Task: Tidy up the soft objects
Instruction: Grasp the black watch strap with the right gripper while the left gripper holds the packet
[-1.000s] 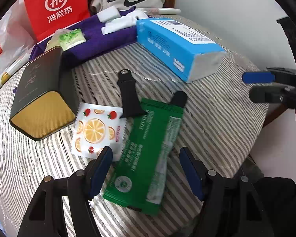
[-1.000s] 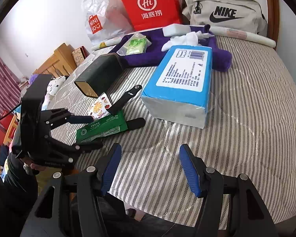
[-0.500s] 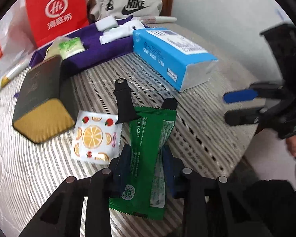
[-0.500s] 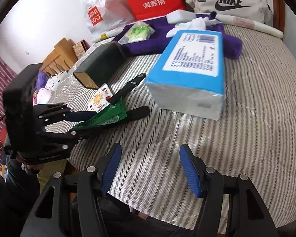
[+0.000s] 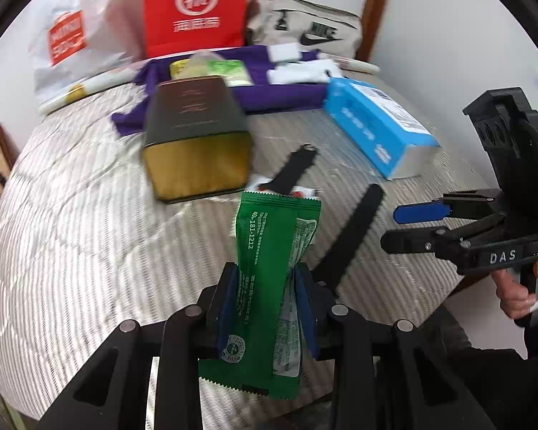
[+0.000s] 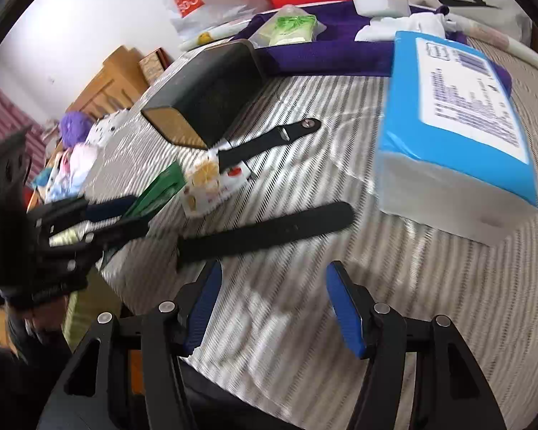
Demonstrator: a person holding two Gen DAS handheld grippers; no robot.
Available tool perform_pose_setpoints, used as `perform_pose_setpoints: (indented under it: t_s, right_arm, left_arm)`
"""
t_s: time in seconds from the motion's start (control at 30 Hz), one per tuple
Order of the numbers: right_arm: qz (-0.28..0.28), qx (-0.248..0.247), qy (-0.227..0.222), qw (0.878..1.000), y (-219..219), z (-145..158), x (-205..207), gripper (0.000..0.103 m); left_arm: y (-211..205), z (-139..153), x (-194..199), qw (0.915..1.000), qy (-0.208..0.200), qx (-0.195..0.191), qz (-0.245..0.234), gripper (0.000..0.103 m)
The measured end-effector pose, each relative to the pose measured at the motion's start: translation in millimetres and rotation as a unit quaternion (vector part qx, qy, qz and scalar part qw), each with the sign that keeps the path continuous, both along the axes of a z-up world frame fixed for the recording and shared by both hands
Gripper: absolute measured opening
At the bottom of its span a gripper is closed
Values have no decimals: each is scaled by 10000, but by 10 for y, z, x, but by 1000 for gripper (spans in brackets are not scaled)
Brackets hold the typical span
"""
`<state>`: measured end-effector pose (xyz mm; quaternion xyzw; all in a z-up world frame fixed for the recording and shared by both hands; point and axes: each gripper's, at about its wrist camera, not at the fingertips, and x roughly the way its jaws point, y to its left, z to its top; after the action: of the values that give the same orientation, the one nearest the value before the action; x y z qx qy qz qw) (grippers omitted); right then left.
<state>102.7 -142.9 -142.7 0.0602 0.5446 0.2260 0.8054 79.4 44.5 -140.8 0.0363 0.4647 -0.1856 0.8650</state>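
While the left gripper (image 5: 267,301) clamps the green foil snack packet (image 5: 269,268) across its width, the packet's long axis runs along the fingers, clear of the striped bed cover (image 5: 89,243). The right gripper (image 6: 272,308) stands open and empty, nearer the long black strap (image 6: 265,233) just beyond it. Legible: "NIKE", "MINISO", "DAS".
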Motion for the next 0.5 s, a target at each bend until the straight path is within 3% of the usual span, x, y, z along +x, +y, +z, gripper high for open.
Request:
perform_pose_setpoints:
  t_s: [0.3,0.5]
  right_arm:
    - [-620,-824,-268,9943,443,14,153,61]
    - [-298,-1748,-895,9801,717,-13,80,55]
  left_arm:
    - [389,-24,24,9983,-56,-287,497,30]
    - [485,-56,33,9976,-39,-432,536,30]
